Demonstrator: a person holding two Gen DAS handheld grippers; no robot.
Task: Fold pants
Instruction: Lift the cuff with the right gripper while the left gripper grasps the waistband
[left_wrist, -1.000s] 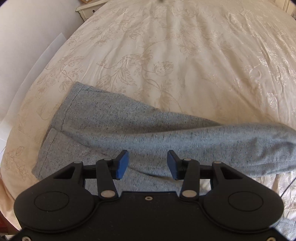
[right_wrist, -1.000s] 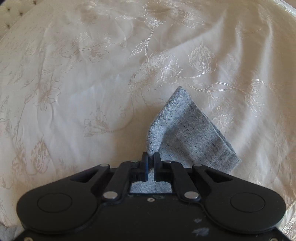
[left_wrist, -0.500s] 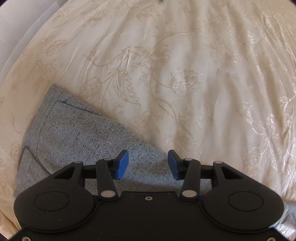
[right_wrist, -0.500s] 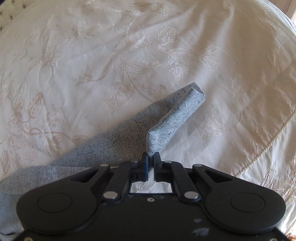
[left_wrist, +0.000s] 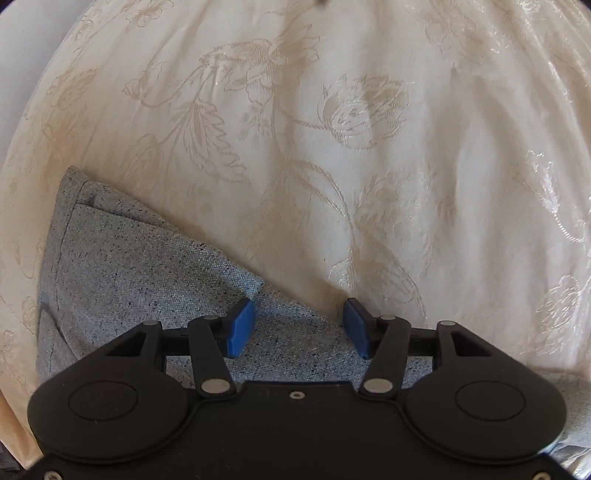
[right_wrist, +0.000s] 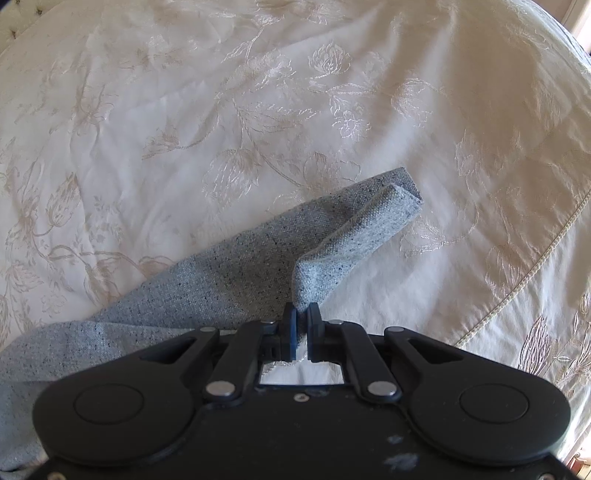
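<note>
Your right gripper (right_wrist: 301, 319) is clamped tight on a small pinch of the grey pants (right_wrist: 207, 273), right at a corner of the fabric, and the cloth rises from the bedspread (right_wrist: 184, 110) into that grip. The rest of the garment trails off to the near left of the right wrist view, with a folded flap pointing to the far right. The pinch looks thin, so if you pull quickly or sideways, the cloth can slide out between the pads and the fold drops in a heap.

Your left gripper (left_wrist: 298, 328) hangs wide apart over the other end of the pants (left_wrist: 129, 280), holding nothing; the cloth lies flat beneath it, with the stitched hems at the left. Because that end is unpinned, any tug from the right hand may drag the whole garment across the slippery bedspread (left_wrist: 369, 147) instead of folding it. If you close the left gripper here, you may also catch only the top layer, leaving the lower leg behind and skewing the edges.
</note>
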